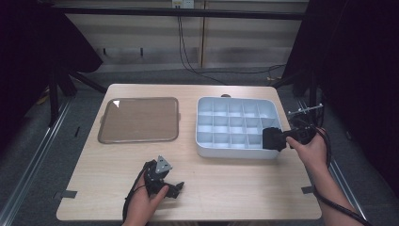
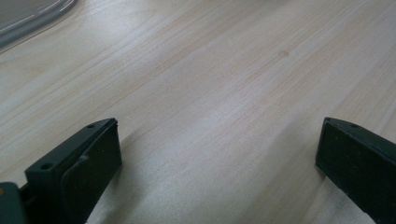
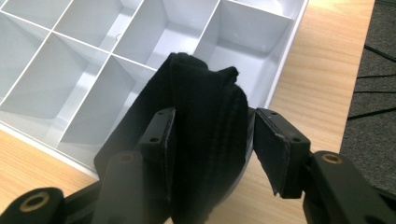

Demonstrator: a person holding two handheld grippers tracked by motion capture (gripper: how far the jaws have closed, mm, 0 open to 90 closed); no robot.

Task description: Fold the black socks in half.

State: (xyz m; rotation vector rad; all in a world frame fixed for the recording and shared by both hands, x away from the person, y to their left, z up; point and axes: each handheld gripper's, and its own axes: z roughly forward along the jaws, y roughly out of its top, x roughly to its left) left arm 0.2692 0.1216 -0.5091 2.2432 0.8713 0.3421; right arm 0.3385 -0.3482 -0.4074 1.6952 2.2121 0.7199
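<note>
A lab-style recording bay, not a home: one plain wooden tabletop [image 1: 211, 188] stands alone on grey carpet [image 1: 28, 155], flanked by black curtains [image 1: 357, 70]. Cables [image 1: 188, 52] hang from a wall socket [image 1: 182, 4] onto the floor, a metal rail [image 1: 33, 160] runs alongside, and tape marks [image 1: 68, 194] sit at the tabletop's corners.

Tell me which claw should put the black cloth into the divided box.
Right. The right claw has the black cloth between its jaws, at the near right corner of the divided box. The left claw sits open and empty on the table, farther off.
</note>
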